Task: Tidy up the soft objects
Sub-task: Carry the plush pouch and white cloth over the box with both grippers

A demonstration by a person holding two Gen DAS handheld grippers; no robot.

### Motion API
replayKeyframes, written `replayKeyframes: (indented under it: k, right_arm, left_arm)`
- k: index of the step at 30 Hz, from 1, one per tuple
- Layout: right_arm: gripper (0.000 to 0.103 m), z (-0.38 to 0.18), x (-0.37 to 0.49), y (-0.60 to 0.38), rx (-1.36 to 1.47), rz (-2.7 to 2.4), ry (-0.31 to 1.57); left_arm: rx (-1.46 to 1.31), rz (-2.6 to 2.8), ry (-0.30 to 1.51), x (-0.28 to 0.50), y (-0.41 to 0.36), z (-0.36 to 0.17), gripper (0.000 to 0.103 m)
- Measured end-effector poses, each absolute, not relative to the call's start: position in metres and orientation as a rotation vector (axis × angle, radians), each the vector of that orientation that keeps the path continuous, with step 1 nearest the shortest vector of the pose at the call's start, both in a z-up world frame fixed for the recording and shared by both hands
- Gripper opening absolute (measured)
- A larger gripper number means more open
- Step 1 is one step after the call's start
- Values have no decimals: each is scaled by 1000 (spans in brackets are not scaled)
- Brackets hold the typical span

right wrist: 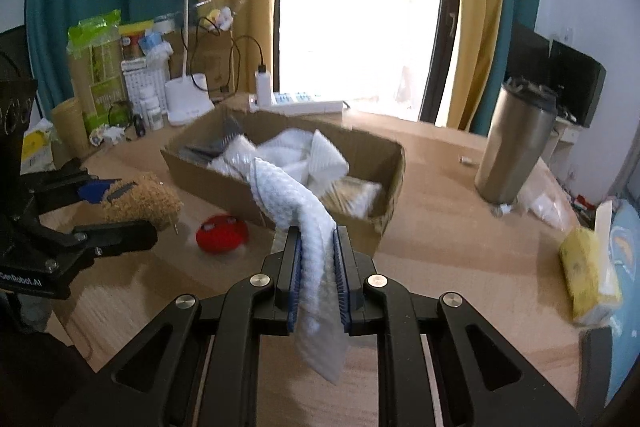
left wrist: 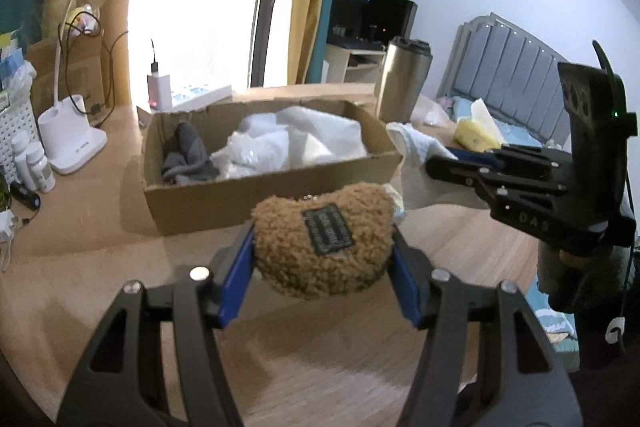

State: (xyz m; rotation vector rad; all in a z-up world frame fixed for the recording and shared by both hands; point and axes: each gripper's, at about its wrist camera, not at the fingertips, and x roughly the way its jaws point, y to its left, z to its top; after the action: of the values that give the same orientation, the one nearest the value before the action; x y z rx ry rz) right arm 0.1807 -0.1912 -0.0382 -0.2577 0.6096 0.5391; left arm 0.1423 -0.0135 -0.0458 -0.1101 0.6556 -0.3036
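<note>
My left gripper (left wrist: 322, 235) is shut on a brown fuzzy pouch (left wrist: 324, 247) with a dark label, held above the wooden desk in front of a cardboard box (left wrist: 256, 195). The box holds white cloths (left wrist: 296, 143) and a grey sock (left wrist: 188, 155). My right gripper (right wrist: 318, 239) is shut on a white textured cloth (right wrist: 298, 211) that hangs through the jaws near the box's near wall (right wrist: 360, 223). The right gripper also shows in the left wrist view (left wrist: 436, 167), right of the box, and the left gripper shows in the right wrist view (right wrist: 120, 211). A red soft toy (right wrist: 222, 231) lies on the desk before the box.
A steel tumbler (right wrist: 516, 143) stands right of the box. A white desk lamp (right wrist: 188, 103), bottles and packets crowd the back left. A power strip (right wrist: 300, 103) lies behind the box. A yellow tissue pack (right wrist: 588, 275) sits at the right edge.
</note>
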Motion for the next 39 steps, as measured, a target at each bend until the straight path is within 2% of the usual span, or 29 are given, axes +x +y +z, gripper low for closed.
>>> replayKeyframes:
  k: [16, 39]
  right_arm:
    - [17, -4, 212, -167, -265, 577, 504]
    - [17, -16, 265, -139, -262, 622, 526]
  left_arm:
    - [-134, -266, 610, 162, 7, -32, 63]
    - [-172, -200, 590, 194, 36, -27, 63]
